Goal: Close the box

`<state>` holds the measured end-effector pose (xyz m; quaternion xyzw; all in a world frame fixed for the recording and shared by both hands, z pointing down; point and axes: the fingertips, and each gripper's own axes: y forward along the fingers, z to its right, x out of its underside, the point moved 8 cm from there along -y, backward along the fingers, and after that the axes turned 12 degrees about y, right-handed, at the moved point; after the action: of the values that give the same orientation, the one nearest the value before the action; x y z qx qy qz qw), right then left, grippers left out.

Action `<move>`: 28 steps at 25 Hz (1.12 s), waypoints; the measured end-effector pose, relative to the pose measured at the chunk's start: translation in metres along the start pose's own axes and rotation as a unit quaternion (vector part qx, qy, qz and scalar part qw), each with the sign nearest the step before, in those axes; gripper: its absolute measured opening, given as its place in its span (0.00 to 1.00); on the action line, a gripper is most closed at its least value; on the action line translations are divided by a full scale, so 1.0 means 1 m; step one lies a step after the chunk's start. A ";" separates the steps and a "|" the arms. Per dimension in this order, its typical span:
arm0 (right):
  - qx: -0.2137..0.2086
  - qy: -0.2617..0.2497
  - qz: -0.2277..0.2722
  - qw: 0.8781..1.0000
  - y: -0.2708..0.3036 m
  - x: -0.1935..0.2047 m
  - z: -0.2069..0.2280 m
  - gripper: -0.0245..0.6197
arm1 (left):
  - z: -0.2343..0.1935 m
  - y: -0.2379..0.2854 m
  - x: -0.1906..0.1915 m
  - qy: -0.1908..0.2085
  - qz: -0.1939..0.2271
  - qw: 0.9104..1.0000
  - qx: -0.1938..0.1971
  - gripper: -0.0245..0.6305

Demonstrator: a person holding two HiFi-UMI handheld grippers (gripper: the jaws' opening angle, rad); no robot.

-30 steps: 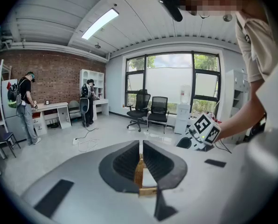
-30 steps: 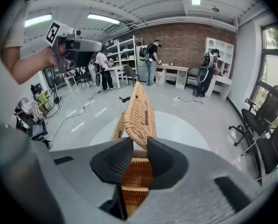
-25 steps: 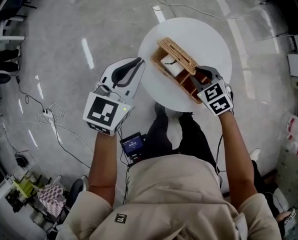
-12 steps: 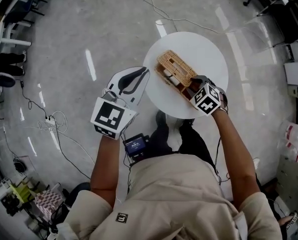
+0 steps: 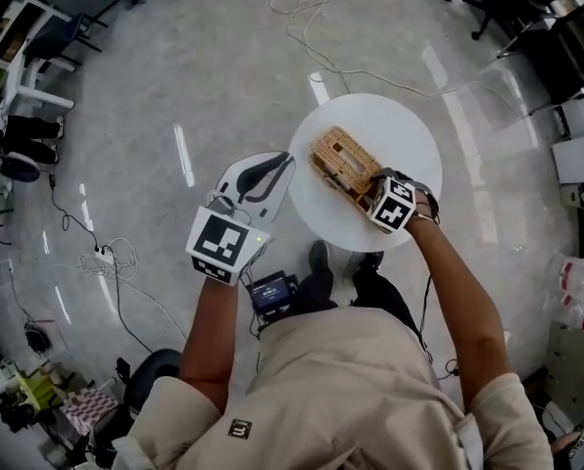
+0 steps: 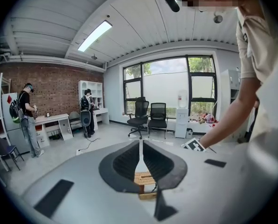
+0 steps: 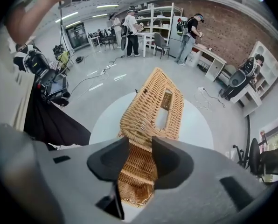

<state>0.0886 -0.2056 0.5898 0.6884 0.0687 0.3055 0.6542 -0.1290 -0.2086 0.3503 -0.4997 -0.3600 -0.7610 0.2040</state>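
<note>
Wicker box [image 5: 343, 160] sits on the round white desk [image 5: 410, 130] with its lid [image 7: 153, 108] lying over it. The right tool [image 5: 373, 182] points steeply down at the near end. Its jaws have just been opening and stand apart, the woven edge between them. The left tool [image 5: 277, 163] hangs beside the desk, jaws pinched together on nothing. Both cubes carry black-and-white marker squares, and the shirt logo [image 5: 237, 426] is too small to read.
</note>
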 end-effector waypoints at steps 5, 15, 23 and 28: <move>-0.015 -0.024 -0.032 0.999 -0.001 -0.002 -0.007 0.27 | 0.000 -0.009 -0.017 0.008 0.007 1.000 -0.004 0.07; -0.013 -0.005 0.023 1.000 -0.046 -0.026 -0.018 0.25 | 0.011 -0.033 -0.042 0.017 0.023 1.000 -0.010 0.07; 0.003 0.071 0.196 0.978 -0.158 -0.080 -0.023 0.11 | 0.014 -0.055 -0.072 0.040 0.056 0.998 -0.012 0.07; 0.017 0.096 0.337 0.937 -0.251 -0.104 -0.032 0.03 | 0.017 -0.065 -0.089 0.041 0.084 0.996 -0.007 0.07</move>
<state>0.0651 -0.1953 0.3173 0.6496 -0.0995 0.5711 0.4919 -0.1249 -0.1580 0.2514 -0.4983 -0.3026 -0.7634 0.2782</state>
